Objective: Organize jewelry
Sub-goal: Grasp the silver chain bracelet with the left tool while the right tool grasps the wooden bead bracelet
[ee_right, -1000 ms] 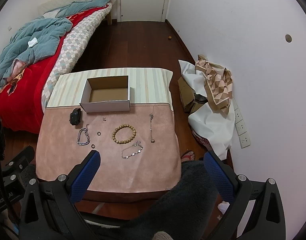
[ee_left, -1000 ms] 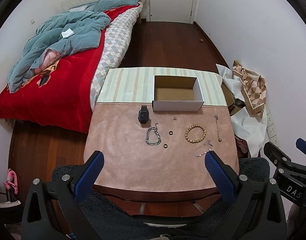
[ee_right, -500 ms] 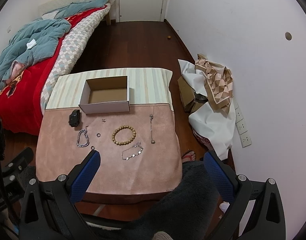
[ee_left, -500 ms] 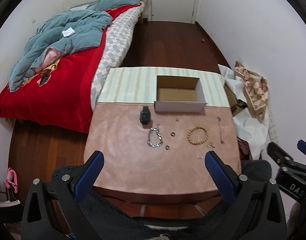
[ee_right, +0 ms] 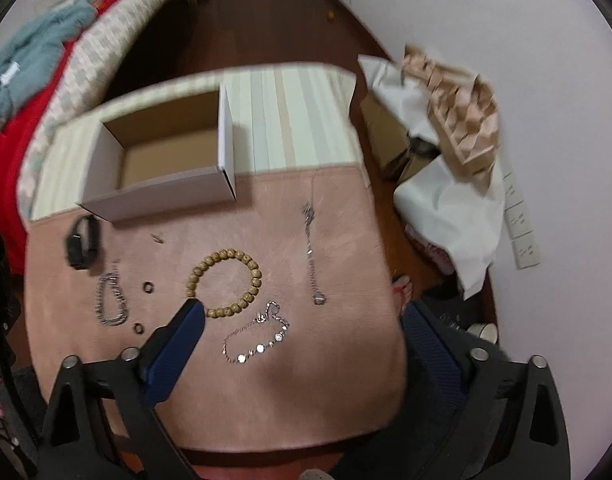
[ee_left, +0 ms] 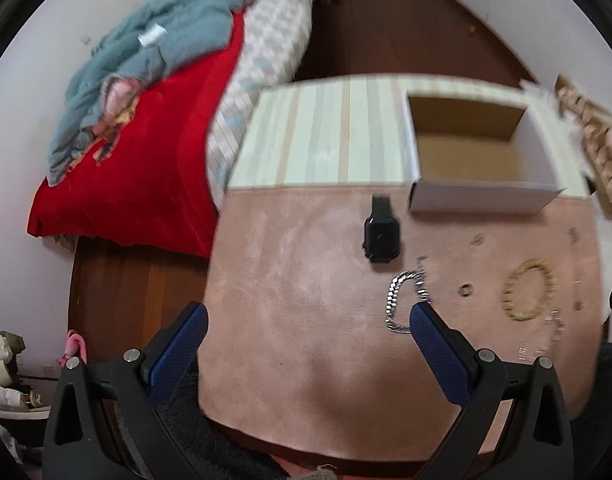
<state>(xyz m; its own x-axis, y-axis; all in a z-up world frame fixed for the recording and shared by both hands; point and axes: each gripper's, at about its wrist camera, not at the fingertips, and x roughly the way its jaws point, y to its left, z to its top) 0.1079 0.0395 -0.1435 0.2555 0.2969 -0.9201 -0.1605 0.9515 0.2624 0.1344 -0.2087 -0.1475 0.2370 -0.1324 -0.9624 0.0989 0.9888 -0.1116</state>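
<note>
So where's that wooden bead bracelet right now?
The wooden bead bracelet lies mid-mat in the right wrist view, between a small ring and the thin chain.

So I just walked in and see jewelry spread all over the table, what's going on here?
A person holds a hand-held gripper in each hand over the table. The left hand-held gripper and the right hand-held gripper are both open and hold nothing. The watch, chain bracelet, bead bracelet, gem bracelet, necklace and two rings all lie on the pink mat. The box is empty.
</note>
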